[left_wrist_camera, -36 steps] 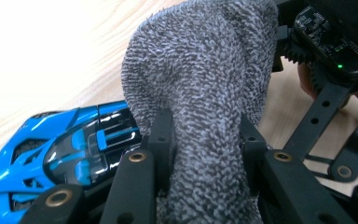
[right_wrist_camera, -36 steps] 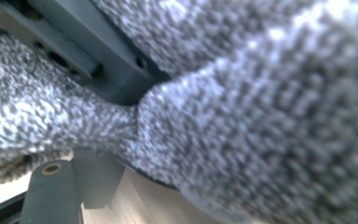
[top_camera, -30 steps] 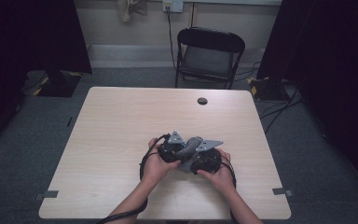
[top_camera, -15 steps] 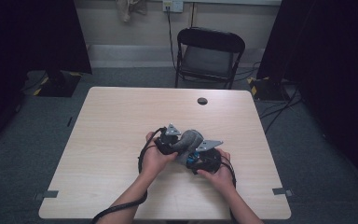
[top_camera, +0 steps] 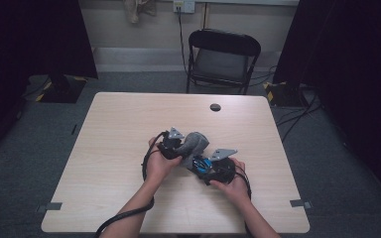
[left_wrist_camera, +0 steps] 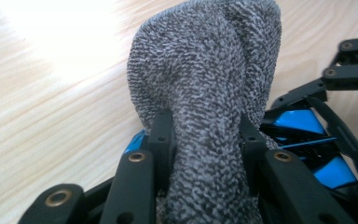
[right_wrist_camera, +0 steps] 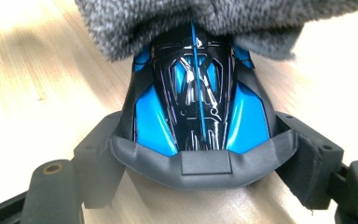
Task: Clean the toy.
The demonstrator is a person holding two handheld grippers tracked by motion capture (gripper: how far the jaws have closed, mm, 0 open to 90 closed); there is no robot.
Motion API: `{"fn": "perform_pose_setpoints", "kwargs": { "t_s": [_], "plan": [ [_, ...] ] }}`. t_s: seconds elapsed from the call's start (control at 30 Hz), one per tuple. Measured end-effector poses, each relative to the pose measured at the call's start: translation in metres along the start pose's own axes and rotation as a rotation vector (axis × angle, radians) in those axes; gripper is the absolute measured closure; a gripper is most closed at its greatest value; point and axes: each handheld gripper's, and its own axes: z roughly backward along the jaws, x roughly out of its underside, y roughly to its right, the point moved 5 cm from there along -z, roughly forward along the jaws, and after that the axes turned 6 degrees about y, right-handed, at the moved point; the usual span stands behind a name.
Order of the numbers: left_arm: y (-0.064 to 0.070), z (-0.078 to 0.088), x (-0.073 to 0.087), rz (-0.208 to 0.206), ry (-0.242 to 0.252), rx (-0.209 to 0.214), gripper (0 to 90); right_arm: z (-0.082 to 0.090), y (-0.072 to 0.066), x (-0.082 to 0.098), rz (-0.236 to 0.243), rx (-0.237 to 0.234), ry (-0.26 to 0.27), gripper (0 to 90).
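Your blue-and-black toy car [right_wrist_camera: 199,100] sits mid-counter, near your edge, clamped across its width in the right tongs [right_wrist_camera: 200,158]. In the right gripper view its long axis runs straight away from the camera, tapered end up. That far end is buried under the grey cloth [left_wrist_camera: 205,93], so you cannot tell nose from tail. The left tongs [left_wrist_camera: 205,140] are pinched together on a fold of that cloth, which drapes over the car. On the counter [top_camera: 129,124] in the high view, cloth and hands hide most of the car; only a blue sliver shows. Wheels not discernible.
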Motion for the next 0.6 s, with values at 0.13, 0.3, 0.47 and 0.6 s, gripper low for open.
{"fn": "perform_pose_setpoints", "kwargs": {
  "t_s": [0.13, 0.3, 0.47, 0.6],
  "plan": [
    [-0.013, 0.001, 0.006, 0.028, 0.011, -0.011, 67.2, 0.0, 0.0, 0.0, -0.001, 0.0, 0.001, 24.2],
    [-0.024, 0.003, 0.011, 0.047, 0.012, -0.032, 67.2, 0.0, 0.0, 0.0, -0.001, 0.0, 0.0, 24.2],
    [-0.036, 0.006, 0.015, 0.042, 0.006, -0.068, 67.2, 0.0, 0.0, 0.0, -0.001, 0.0, 0.0, 24.2],
    [-0.043, 0.012, 0.019, 0.047, -0.009, -0.081, 67.2, 0.0, 0.0, 0.0, -0.001, 0.0, 0.0, 24.2]
  ]
}}
